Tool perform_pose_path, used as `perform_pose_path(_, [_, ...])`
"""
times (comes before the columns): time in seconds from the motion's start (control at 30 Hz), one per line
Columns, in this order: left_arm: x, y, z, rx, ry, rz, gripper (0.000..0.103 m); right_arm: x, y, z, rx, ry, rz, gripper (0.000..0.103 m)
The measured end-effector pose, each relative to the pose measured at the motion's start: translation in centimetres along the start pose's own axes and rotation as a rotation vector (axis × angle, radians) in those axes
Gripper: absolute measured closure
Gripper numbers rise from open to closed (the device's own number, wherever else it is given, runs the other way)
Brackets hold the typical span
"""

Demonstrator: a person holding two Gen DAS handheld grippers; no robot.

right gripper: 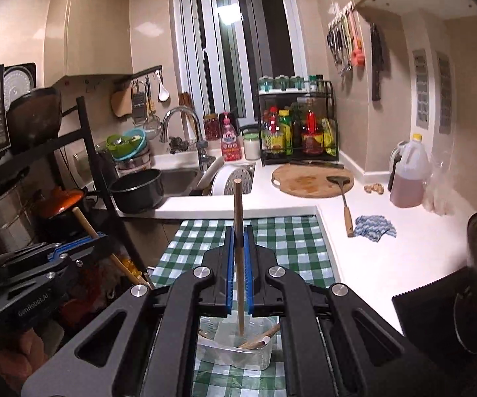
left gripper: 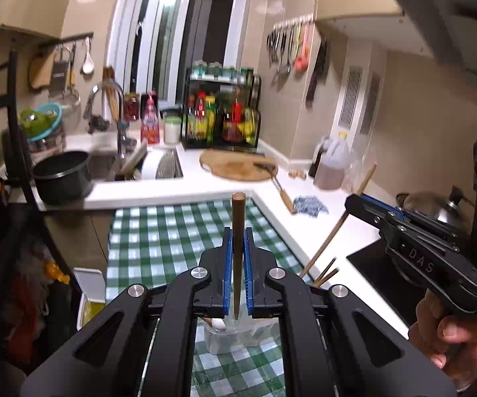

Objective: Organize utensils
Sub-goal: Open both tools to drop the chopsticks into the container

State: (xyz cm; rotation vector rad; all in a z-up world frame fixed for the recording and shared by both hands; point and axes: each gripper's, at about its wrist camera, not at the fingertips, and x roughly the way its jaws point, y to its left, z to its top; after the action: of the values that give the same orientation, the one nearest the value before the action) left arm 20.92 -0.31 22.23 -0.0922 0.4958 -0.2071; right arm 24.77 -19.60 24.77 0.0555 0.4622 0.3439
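My left gripper is shut on a dark brown chopstick that stands upright, its tip over a clear plastic container on the green checked cloth. My right gripper is shut on a lighter wooden chopstick, also upright, its lower end inside the clear container, which holds several wooden utensils. In the left wrist view the right gripper holds its chopstick at a slant. In the right wrist view the left gripper shows at the left with its chopstick.
White counter carries a round cutting board, a spatula, a blue rag and an oil jug. A sink with a black pot, a condiment rack and a black shelf stand around.
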Motion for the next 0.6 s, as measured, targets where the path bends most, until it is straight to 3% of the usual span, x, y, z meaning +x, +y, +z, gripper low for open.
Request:
perform_pose_path(0.33, [4.5,0.5,-3.0,0.006,0.094,0.012,0.094,4.6,-0.7,-3.4,-0.013,0.115,0.007,0.094])
perform_pose_path(0.4, [4.0,0.6,-3.2,0.002,0.077,0.013,0.081,4.4,-1.0,-3.5,-0.01,0.117,-0.006,0.074])
perform_pose_path(0.6, [-1.1,0.0,-3.1,0.004,-0.052,0.032,0.069,1.0,-1.5,-3.8,-0.012,0.07,-0.031,0.06])
